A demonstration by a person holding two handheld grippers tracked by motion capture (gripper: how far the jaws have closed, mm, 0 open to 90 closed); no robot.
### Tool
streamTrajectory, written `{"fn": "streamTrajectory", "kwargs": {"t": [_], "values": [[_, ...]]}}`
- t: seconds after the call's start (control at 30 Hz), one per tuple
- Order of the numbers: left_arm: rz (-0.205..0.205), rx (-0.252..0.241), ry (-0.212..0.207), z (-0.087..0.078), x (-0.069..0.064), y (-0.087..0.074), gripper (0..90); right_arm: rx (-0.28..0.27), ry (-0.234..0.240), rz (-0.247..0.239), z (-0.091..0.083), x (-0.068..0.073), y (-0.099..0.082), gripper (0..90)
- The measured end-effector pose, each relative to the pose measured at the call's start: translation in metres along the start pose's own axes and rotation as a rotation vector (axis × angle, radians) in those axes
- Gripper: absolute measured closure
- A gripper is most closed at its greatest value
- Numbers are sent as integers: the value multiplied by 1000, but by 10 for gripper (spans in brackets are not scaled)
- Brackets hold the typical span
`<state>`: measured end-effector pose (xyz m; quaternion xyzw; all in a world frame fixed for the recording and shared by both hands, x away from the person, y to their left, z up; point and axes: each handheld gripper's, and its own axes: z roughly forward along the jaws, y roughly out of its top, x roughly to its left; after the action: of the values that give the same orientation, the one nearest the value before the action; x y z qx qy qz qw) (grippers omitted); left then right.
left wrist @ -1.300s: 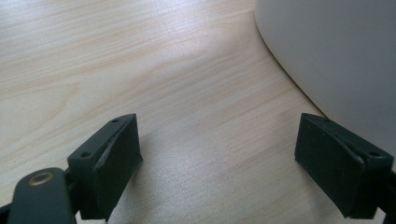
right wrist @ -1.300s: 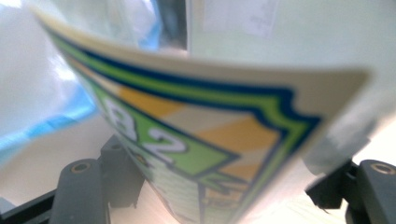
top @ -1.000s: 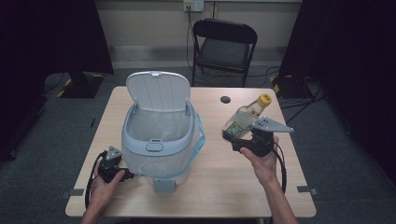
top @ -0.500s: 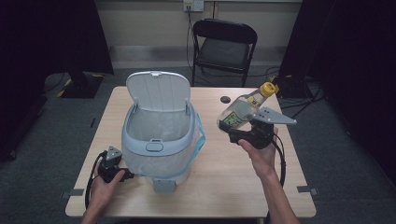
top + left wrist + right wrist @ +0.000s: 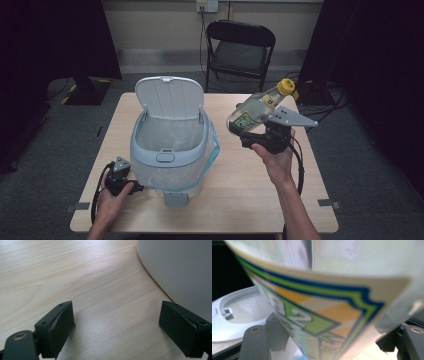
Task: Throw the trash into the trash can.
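Note:
A clear plastic bottle (image 5: pixel 252 108) with a yellow cap and a green, blue and orange label (image 5: pixel 319 315) is held tilted in the air, cap pointing up and to the right. My right gripper (image 5: pixel 242 129) is shut on its lower body, to the right of a pale blue-grey bin (image 5: pixel 170 150) whose lid (image 5: pixel 169 97) stands open and which has a clear liner. My left gripper (image 5: pixel 131 189) rests on the table (image 5: pixel 240 200) at the bin's front left, jaws open with bare wood between them and the bin wall (image 5: pixel 180 272) beside one jaw.
A black folding chair (image 5: pixel 241 47) stands behind the table's far edge. Dark floor surrounds the table, with cables at the back right. The bin's foot pedal (image 5: pixel 175 200) juts toward the table's near edge.
My right gripper has lifted the bottle higher and a little farther back. The left gripper has stayed put.

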<state>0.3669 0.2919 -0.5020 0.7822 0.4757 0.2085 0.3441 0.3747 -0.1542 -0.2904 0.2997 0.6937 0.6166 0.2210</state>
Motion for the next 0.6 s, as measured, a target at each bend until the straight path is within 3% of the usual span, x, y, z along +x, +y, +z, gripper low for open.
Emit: {"fn": "streamTrajectory", "kwargs": {"t": [0.6], "values": [[0,0,-2,0,0,0,123,-40,99,-14,12,22,26,276]]}}
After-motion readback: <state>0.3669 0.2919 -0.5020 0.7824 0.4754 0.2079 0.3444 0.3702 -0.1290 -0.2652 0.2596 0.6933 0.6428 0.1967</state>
